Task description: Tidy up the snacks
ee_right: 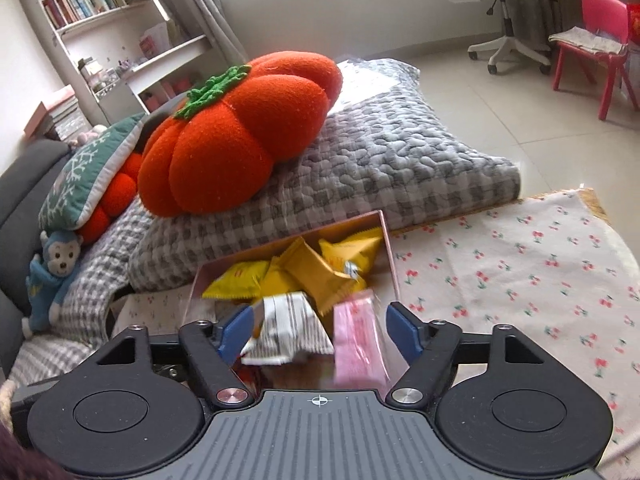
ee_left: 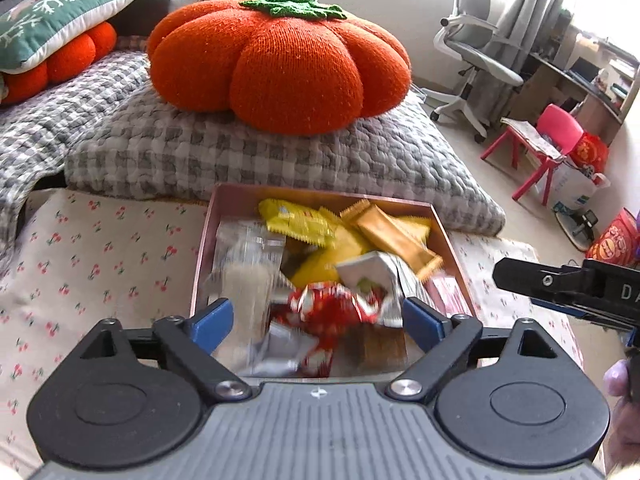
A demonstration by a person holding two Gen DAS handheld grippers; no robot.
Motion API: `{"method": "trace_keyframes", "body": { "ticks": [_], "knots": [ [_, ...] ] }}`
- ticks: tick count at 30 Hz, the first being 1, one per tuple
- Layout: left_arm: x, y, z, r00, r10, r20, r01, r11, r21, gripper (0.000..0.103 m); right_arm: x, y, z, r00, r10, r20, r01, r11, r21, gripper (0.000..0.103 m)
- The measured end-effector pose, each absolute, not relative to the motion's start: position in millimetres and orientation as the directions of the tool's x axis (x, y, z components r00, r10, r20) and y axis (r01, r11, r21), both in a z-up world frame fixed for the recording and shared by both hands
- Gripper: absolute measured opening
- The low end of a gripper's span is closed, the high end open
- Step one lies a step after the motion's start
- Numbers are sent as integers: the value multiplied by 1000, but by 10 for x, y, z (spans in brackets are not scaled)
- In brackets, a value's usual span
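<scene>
A shallow pink box (ee_left: 320, 193) (ee_right: 385, 236) sits on a cherry-print cloth and holds several snack packets: yellow ones (ee_left: 296, 220) (ee_right: 236, 280), a golden bar (ee_left: 394, 238) and a white striped one (ee_right: 290, 326). My left gripper (ee_left: 320, 320) hovers over the box's near end with its jaws wide apart. A blurred red-and-white packet (ee_left: 328, 310) lies between them, clear of both blue pads. My right gripper (ee_right: 320, 332) (ee_left: 520, 280) is also open over the box. A blurred pink packet (ee_right: 360, 344) is loose between its pads, nearer the right one.
A grey checked quilt (ee_left: 280, 156) with an orange pumpkin cushion (ee_left: 280, 60) lies just behind the box. The cherry-print cloth (ee_left: 100, 248) (ee_right: 520, 260) spreads to both sides. Farther off stand an office chair (ee_left: 472, 60), a red child's chair (ee_left: 540, 140) and a bookshelf (ee_right: 100, 20).
</scene>
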State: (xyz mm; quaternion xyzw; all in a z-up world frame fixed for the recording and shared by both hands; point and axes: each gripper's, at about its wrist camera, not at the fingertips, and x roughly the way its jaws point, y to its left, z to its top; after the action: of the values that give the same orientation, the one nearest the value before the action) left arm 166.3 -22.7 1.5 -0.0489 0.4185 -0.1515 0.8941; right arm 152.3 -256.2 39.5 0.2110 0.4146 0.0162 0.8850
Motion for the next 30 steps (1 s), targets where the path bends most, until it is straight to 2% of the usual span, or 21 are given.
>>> {"method": "trace_keyframes", "body": {
  "ticks": [6,11,17,30],
  "knots": [
    [1373,-198,-16,599,-293,-745,225,955,-195,101,1174,-2588,458,660,192,-726,139,919,369,88],
    [1150,-194,-109,581,-279,-765,206,959,-194,102,901,-2576,457,655,173,-735,141,928,344,92],
    [864,-249,-145,571,-203,-795,193,975,-110,102,614,-2527,441,624,152,-767,157,937,313,93],
    [333,-182,-44,604,-134,-786,172,984,-36,103,107,-2215,544,634,106,-766,102,970,219,100]
  ]
}}
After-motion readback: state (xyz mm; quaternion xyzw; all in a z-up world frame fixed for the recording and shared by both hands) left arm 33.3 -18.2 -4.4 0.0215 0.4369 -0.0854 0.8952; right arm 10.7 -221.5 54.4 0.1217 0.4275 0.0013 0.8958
